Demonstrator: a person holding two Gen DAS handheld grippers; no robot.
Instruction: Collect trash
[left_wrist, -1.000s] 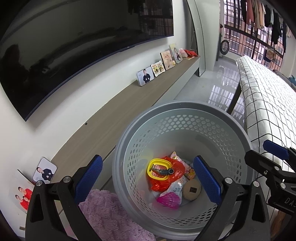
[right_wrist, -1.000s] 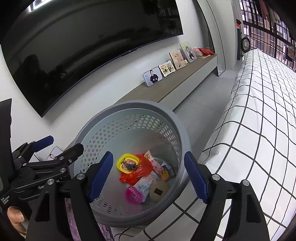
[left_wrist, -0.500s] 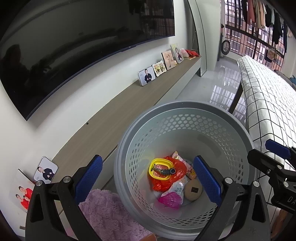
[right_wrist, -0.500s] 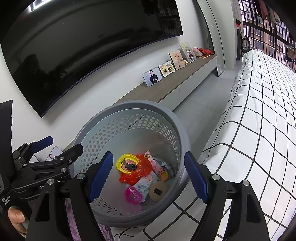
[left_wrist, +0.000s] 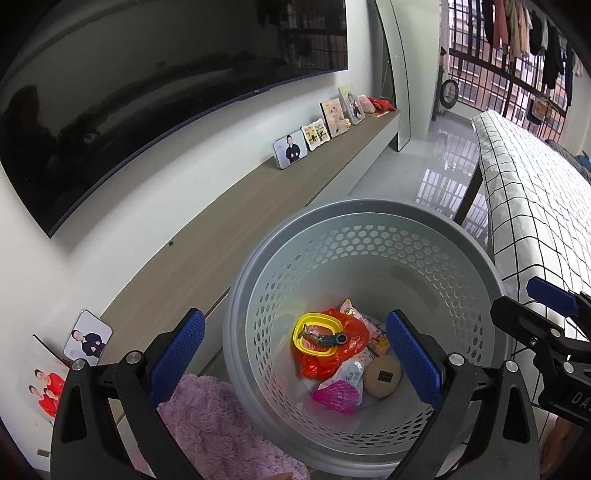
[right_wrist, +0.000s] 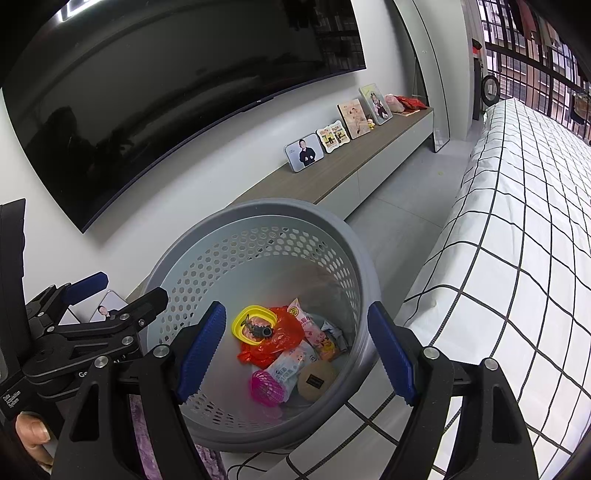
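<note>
Trash sits in the grey perforated basket (left_wrist: 369, 229): red bag (left_wrist: 332, 354), yellow ring (left_wrist: 317, 334), snack packets, pink mesh ball (left_wrist: 338, 393), round brown disc (left_wrist: 382, 374), all piled at the bottom. Basket stands on the floor between the bed (right_wrist: 517, 258) and the low TV shelf (left_wrist: 229, 229), likely for easy reach. 2 tongs, left tongs (left_wrist: 295, 363) and right tongs (right_wrist: 295, 350), hover above the rim, both wide open, empty; probably just after a drop.

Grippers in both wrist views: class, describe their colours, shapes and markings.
Each gripper, left and right, has two black, clamp-like arms with triangular cut-outs and silver rivets. The fingers carry long blue pads with a fine knurled texture. White lettering, partly cut off, marks the black bodies seen side-on.
</note>
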